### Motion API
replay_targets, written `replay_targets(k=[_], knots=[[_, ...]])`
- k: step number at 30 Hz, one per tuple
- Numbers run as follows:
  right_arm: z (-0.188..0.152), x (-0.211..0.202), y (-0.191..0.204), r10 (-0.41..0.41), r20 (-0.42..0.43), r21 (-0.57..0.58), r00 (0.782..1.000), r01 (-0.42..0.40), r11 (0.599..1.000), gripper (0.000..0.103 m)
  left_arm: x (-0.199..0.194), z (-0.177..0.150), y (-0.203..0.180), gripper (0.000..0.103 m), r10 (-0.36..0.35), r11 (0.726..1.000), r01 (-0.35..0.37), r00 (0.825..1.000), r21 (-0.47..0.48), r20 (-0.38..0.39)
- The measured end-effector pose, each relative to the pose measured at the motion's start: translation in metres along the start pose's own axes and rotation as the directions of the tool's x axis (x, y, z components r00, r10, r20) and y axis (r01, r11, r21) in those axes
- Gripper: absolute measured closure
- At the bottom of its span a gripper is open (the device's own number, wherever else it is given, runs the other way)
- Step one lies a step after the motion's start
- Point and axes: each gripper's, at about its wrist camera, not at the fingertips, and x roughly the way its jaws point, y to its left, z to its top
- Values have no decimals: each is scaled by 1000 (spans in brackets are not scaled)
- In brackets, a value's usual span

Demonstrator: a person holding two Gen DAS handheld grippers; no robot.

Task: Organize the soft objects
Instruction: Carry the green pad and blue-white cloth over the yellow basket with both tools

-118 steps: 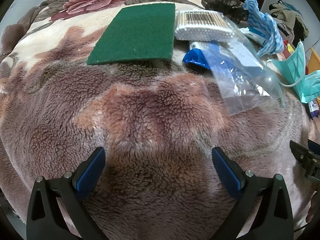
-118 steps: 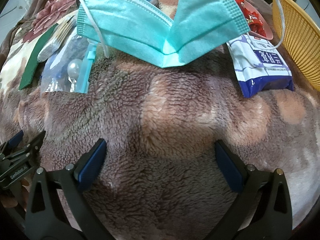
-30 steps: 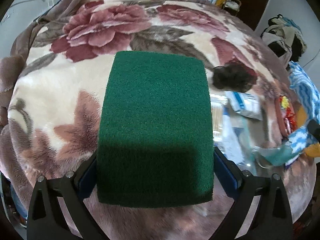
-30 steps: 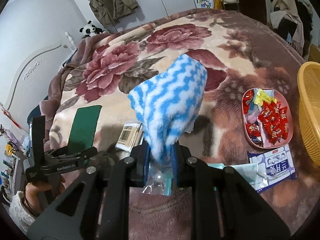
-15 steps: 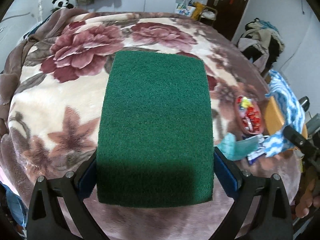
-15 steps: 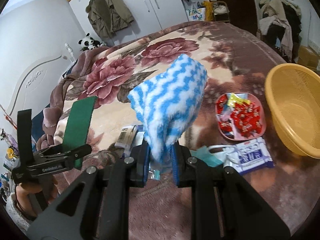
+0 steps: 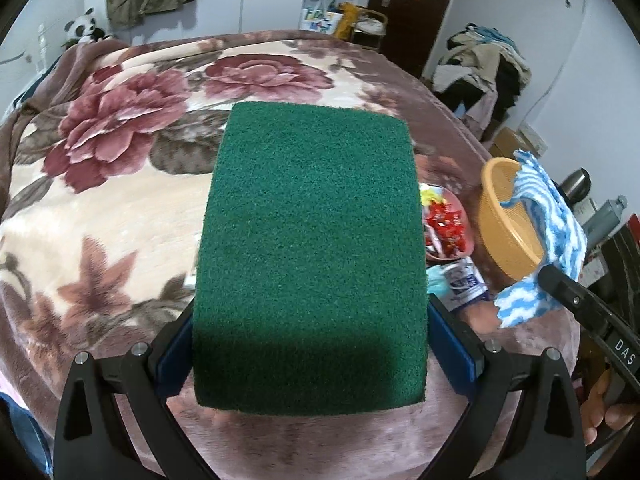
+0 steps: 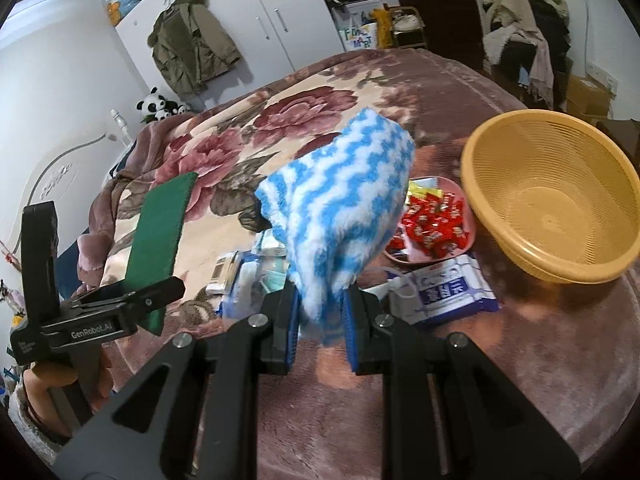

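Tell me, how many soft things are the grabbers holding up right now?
2. The green scouring pad is gripped flat in the left gripper. The blue-and-white fluffy cloth is pinched in the right gripper, near the yellow basket. Other soft things may lie hidden below.

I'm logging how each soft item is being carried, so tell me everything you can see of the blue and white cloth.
The blue and white cloth is fluffy, with wavy zigzag stripes, and looks like plush microfibre. It is bunched, its lower end pinched between the blue pads of the right gripper, and the rest stands up above the jaws, clear of the blanket. In the left wrist view it hangs in front of the yellow basket. Nothing else touches it.
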Motion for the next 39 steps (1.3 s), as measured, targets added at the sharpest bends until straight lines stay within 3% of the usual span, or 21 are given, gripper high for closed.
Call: replay_targets(k=[18, 39], knots=[[14, -39, -77, -89, 75, 111, 993, 81, 991, 83, 19, 27, -123, 3, -115, 985, 118, 993, 126, -30], [38, -59, -178, -199, 93, 222, 976, 174, 959, 83, 87, 63, -281, 3, -195, 945, 220, 973, 240, -124]])
